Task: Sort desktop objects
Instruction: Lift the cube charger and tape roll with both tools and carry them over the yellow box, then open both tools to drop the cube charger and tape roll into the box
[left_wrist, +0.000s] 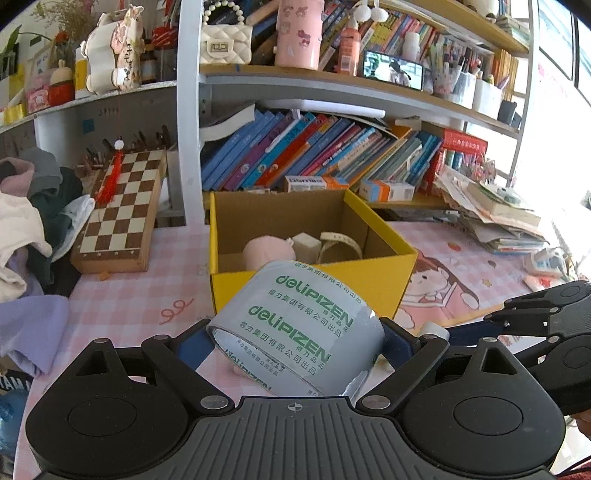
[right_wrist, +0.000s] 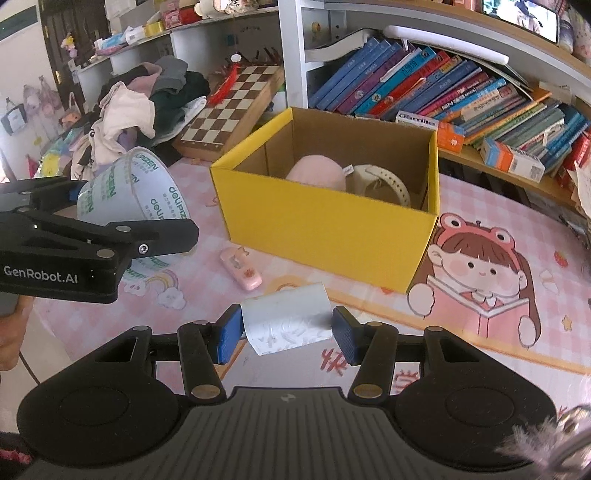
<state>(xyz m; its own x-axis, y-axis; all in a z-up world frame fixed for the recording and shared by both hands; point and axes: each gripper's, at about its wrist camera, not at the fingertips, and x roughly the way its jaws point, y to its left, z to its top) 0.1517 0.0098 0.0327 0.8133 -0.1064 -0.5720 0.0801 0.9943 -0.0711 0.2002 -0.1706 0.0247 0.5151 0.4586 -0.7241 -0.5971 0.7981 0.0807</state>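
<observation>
In front of the yellow box (right_wrist: 332, 225), on its near side, we had both loads in the air above the pink surface (right_wrist: 498, 332). Our left tongs (left_wrist: 295, 339) stood wide and were clamped across a big roll of tape (left_wrist: 299, 332), tilted with its open core toward the camera. Our right tongs (right_wrist: 288, 332), about half open, pinched a small white roll (right_wrist: 288, 321) by its ends.

The tape roll seemed the likelier trouble: held across a smooth curved wall, it could slip or swing out if we tipped the hand further. The white roll looked soft, so a harder squeeze might crush it. Either load could also clip the box's near wall if carried over too low, shoving the box back toward the books (right_wrist: 424, 85).

Both hands pointed forward and downward at the box, the left to that side of the right. A pink case (right_wrist: 241, 273) lay on the surface before the box, unsorted.
</observation>
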